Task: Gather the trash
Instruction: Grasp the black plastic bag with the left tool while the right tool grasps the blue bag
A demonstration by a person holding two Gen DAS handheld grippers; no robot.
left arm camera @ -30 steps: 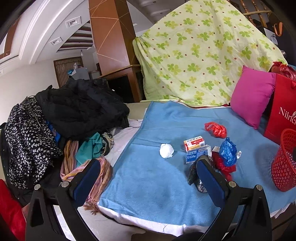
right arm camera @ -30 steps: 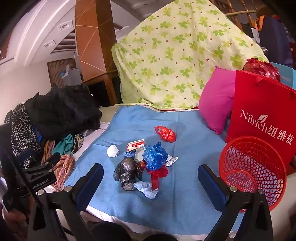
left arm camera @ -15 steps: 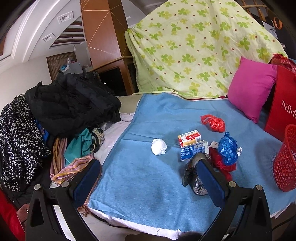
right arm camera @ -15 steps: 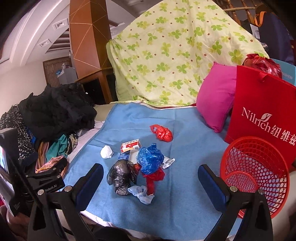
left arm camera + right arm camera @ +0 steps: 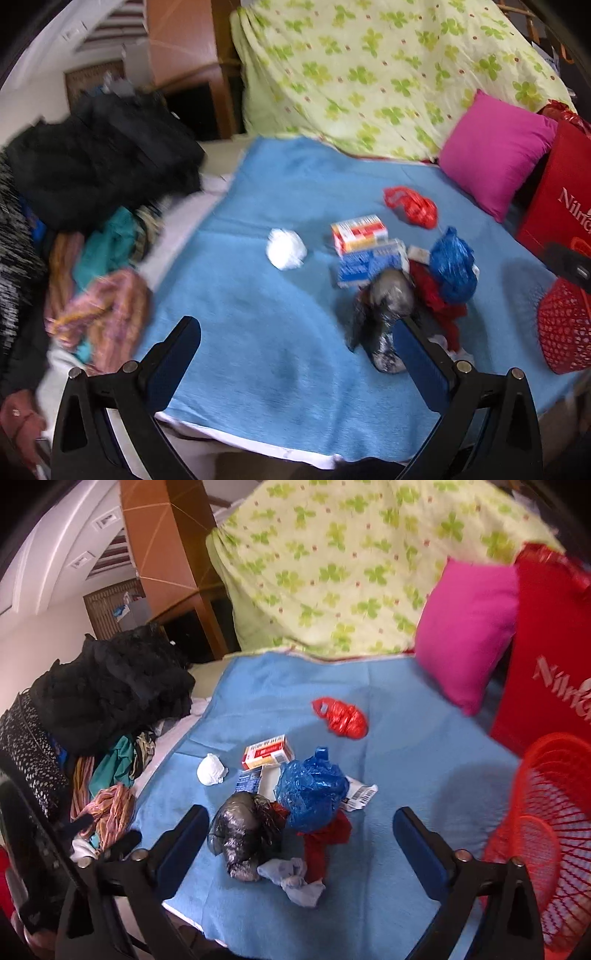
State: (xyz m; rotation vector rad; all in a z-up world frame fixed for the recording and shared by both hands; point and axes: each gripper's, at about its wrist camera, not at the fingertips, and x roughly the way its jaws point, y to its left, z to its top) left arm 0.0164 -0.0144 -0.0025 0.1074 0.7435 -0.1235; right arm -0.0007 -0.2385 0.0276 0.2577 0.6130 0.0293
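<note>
Between closing right fingers (image 5: 299,853), black bag (image 5: 242,836) lies lengthwise; left fingers (image 5: 295,363) wide.

Glossy crinkled plastic blue bag (image 5: 312,788)

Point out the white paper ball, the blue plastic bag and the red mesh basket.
white paper ball (image 5: 211,774), right wrist view, centre of the crumpled wad.
blue plastic bag (image 5: 312,789), right wrist view, middle of the bunched plastic.
red mesh basket (image 5: 550,812), right wrist view, upper mesh wall.
</note>
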